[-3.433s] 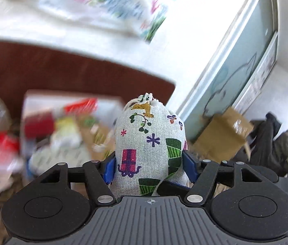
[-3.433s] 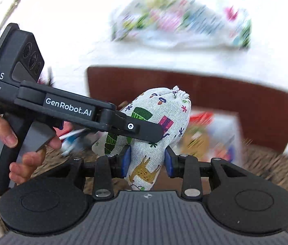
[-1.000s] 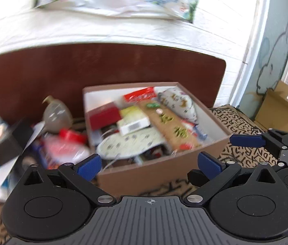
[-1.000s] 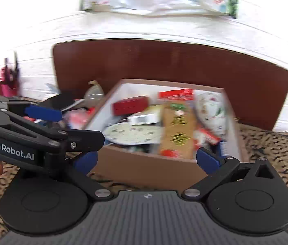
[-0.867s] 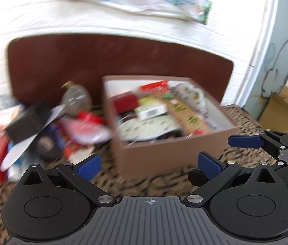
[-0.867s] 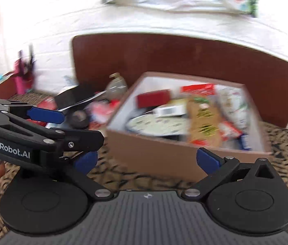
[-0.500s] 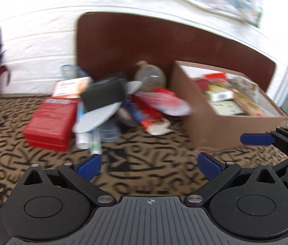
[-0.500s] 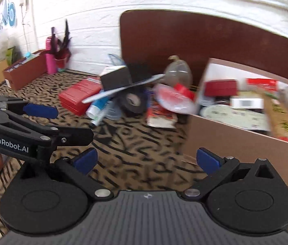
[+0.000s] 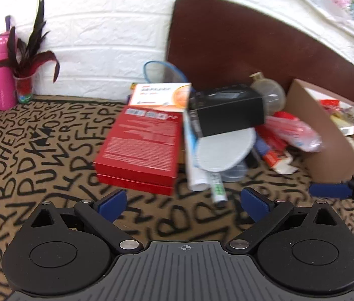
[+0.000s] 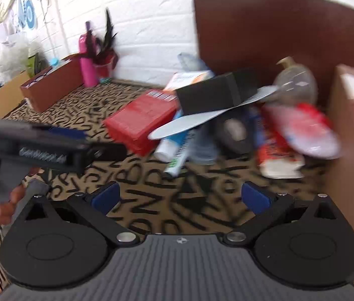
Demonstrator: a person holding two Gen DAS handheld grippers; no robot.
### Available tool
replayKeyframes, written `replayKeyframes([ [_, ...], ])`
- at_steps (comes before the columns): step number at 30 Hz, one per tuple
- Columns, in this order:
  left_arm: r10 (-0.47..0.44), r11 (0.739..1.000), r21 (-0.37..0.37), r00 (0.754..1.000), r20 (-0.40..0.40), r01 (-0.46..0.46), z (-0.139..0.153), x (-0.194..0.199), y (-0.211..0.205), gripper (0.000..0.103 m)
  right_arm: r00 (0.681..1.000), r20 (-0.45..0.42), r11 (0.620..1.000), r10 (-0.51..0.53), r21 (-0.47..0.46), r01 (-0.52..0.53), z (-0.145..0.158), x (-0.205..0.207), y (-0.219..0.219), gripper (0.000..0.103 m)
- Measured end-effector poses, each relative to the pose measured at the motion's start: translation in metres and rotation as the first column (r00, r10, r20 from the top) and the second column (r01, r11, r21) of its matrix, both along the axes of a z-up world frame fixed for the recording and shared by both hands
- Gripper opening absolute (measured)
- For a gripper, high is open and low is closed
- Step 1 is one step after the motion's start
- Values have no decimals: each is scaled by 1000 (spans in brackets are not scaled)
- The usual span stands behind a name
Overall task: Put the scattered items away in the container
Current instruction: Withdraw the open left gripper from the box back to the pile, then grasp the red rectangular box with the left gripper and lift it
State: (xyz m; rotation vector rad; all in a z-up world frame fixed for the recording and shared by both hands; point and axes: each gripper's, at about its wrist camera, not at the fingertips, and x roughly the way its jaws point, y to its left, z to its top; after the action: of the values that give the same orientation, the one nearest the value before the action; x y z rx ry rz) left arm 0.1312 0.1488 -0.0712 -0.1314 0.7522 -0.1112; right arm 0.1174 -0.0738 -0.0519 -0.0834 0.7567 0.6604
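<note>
A pile of loose items lies on the letter-patterned cloth: a red box point(image 9: 139, 148) point(image 10: 139, 119), a black box point(image 9: 227, 113) point(image 10: 214, 95), a white insole point(image 9: 224, 150) point(image 10: 209, 119), tubes point(image 9: 214, 185), a round bottle point(image 9: 267, 95) and a red-white packet point(image 9: 292, 130) point(image 10: 307, 130). The brown cardboard box point(image 9: 327, 148) point(image 10: 345, 175) stands to the right, holding several items. My left gripper point(image 9: 183, 203) is open and empty, just short of the red box. My right gripper point(image 10: 180, 198) is open and empty, facing the pile.
A pink bottle point(image 9: 3, 70) and a cup of dark red feathers point(image 9: 23, 87) stand at the back left by the white brick wall. A brown headboard point(image 9: 239, 50) rises behind the pile. A long brown tray point(image 10: 51, 87) sits at the far left.
The patterned pouch both grippers held now lies in the cardboard box. Both grippers opened and swung left from the box toward the pile.
</note>
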Motion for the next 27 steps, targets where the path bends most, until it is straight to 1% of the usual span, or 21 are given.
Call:
replayKeyframes([
  [2, -6, 1000, -4, 1000, -9, 6, -5, 9, 11, 99, 1000, -13, 1000, 17, 7, -16, -10, 3, 16, 102],
  [5, -12, 1000, -26, 1000, -9, 12, -9, 21, 31, 95, 998, -26, 998, 53, 38, -52, -21, 9, 40, 98],
  [8, -14, 999, -49, 1000, 4, 15, -8, 28, 49, 95, 996, -12, 995, 88, 51, -87, -26, 15, 60, 94],
  [12, -46, 997, -59, 999, 20, 48, -11, 41, 65, 94, 993, 2, 991, 115, 69, -114, -29, 27, 81, 86],
  [13, -57, 996, -61, 998, 18, 58, -13, 45, 68, 92, 992, -3, 990, 122, 75, -122, -31, 31, 86, 83],
  [18, -110, 990, -95, 994, -11, 109, -27, 64, 78, 85, 991, 6, 990, 137, 41, -137, -40, 52, 102, 78],
  [19, -120, 988, -104, 993, -18, 118, -30, 68, 79, 82, 991, 0, 990, 133, 41, -133, -42, 56, 104, 75],
  [21, -134, 983, -131, 991, -18, 130, -35, 74, 84, 83, 992, -11, 991, 126, 43, -125, -46, 65, 106, 73],
  [23, -140, 977, -163, 990, -14, 136, -37, 81, 89, 84, 992, 7, 992, 123, 34, -123, -47, 70, 110, 72],
  [27, -126, 968, -224, 991, -33, 116, -46, 94, 93, 89, 995, 22, 995, 97, 18, -97, -51, 78, 116, 73],
])
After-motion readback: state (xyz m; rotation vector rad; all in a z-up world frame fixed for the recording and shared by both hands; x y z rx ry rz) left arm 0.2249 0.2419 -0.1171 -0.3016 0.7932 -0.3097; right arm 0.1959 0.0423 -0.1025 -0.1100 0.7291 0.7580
